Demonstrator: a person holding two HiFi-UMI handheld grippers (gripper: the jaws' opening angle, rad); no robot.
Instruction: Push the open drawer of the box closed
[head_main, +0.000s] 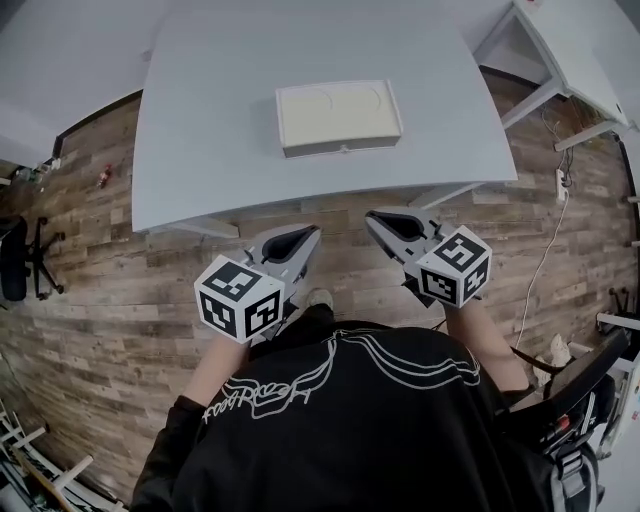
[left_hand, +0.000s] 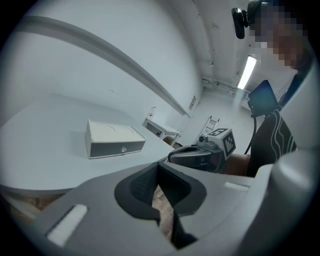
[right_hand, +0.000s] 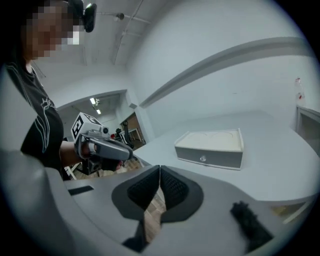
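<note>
Drawer of white box on table, front facing person, looks barely proud. Well short: left gripper, right gripper, jaws together, empty. Best: push squarely near knob, slowly, lest box slide.

We count one box with one drawer, one worktop under it, and two grippers: the left gripper and the right gripper.
</note>
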